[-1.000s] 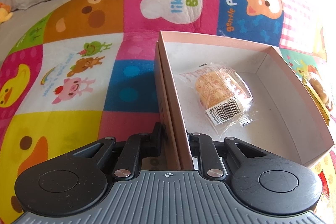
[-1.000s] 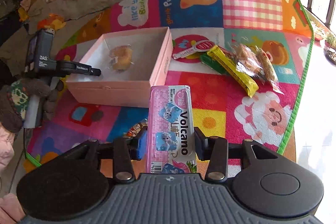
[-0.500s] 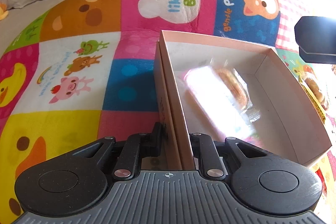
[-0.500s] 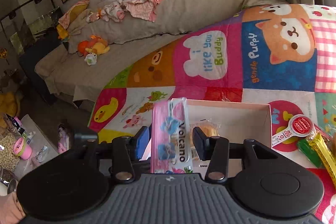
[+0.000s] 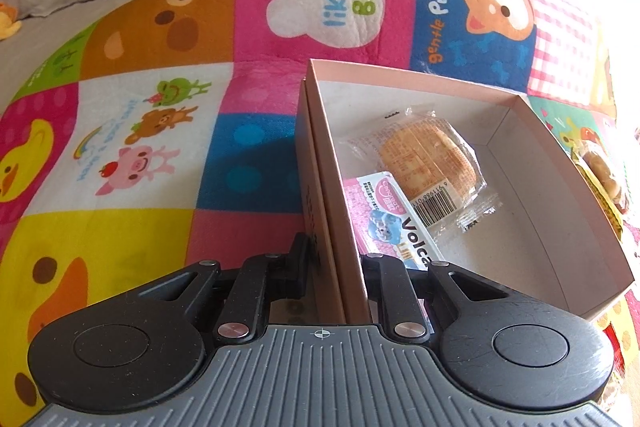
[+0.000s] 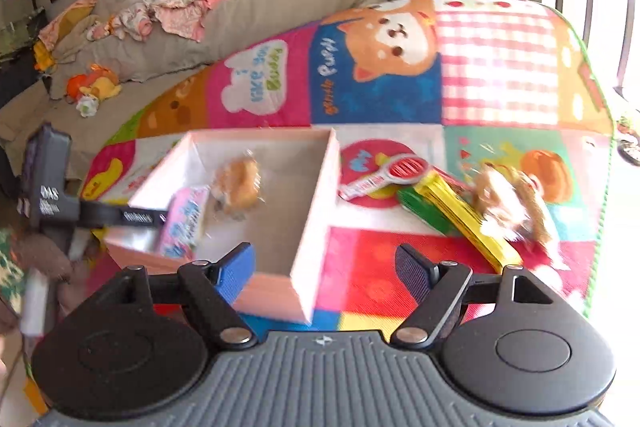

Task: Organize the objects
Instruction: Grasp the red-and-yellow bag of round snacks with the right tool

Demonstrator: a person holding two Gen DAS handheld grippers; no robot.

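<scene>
Your right gripper (image 6: 325, 265), clamped on the pink Volcano pack (image 5: 394, 227) a second ago, now stands wide apart and empty. The pack has landed inside the pink box (image 5: 560, 163), beside the wrapped pastry (image 5: 430, 159).

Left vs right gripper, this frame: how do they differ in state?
1. The left gripper is shut on a side wall of the pink box; the right gripper is open and holds nothing.
2. The left gripper's fingers straddle the box wall, one outside and one inside; the right gripper's fingers are spread wide over the box corner and the mat, apart from both.

Shared: both point toward the box.
</scene>
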